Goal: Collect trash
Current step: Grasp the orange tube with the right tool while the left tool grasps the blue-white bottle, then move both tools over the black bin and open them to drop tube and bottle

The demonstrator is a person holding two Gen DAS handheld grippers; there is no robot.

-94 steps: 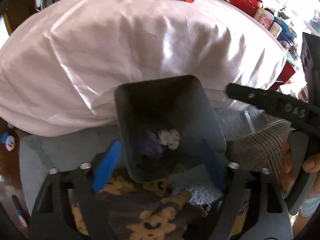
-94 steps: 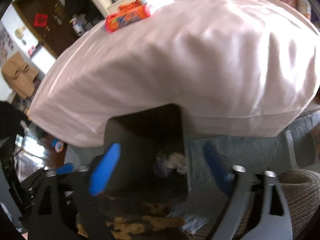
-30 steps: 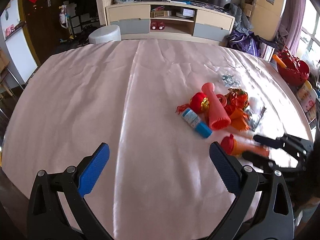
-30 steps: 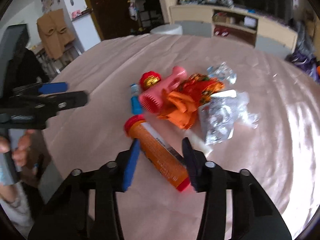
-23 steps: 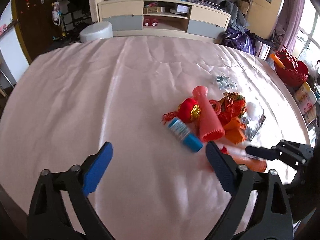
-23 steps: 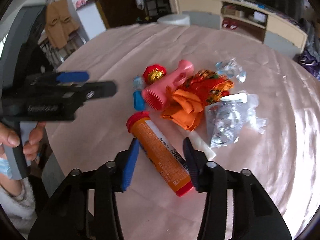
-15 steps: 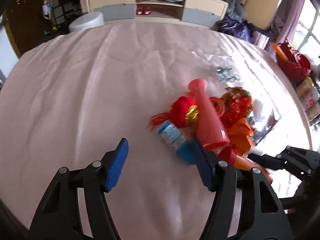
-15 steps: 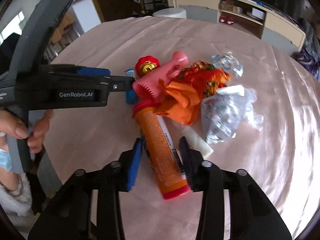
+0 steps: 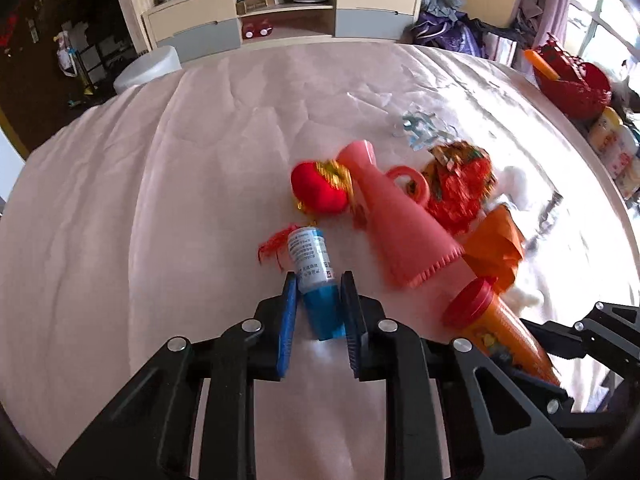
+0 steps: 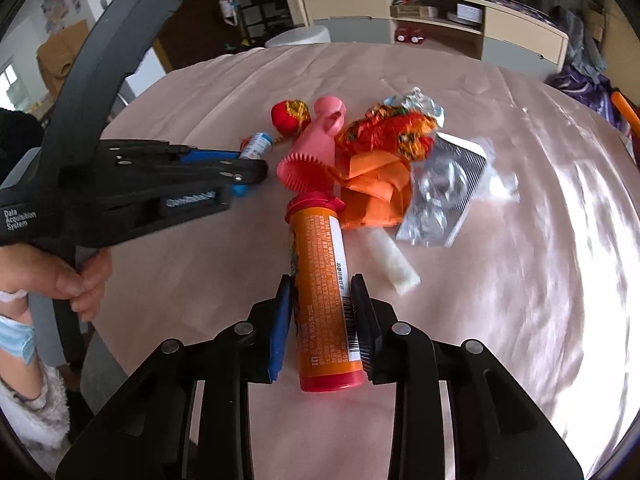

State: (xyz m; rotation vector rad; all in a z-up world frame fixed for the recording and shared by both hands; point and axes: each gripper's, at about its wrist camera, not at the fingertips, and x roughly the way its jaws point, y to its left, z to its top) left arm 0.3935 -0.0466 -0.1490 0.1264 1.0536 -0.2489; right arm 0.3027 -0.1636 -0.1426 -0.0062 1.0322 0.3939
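A pile of trash lies on the pink tablecloth. My left gripper is shut on a small blue bottle with a white label, lying on the cloth. My right gripper is shut on an orange tube with red caps, also lying flat. The tube shows in the left wrist view too. Beside them lie a pink cone-shaped toy, a red tasselled ornament, orange paper, a red-gold wrapper, silver foil and a white roll.
The table edge curves close in front of both grippers. A low cabinet and a white stool stand beyond the far edge. A red basket and bottles sit off the right side.
Both grippers came up from the bin below the table to the pile. The left closed around the blue bottle and the right closed around the orange tube.
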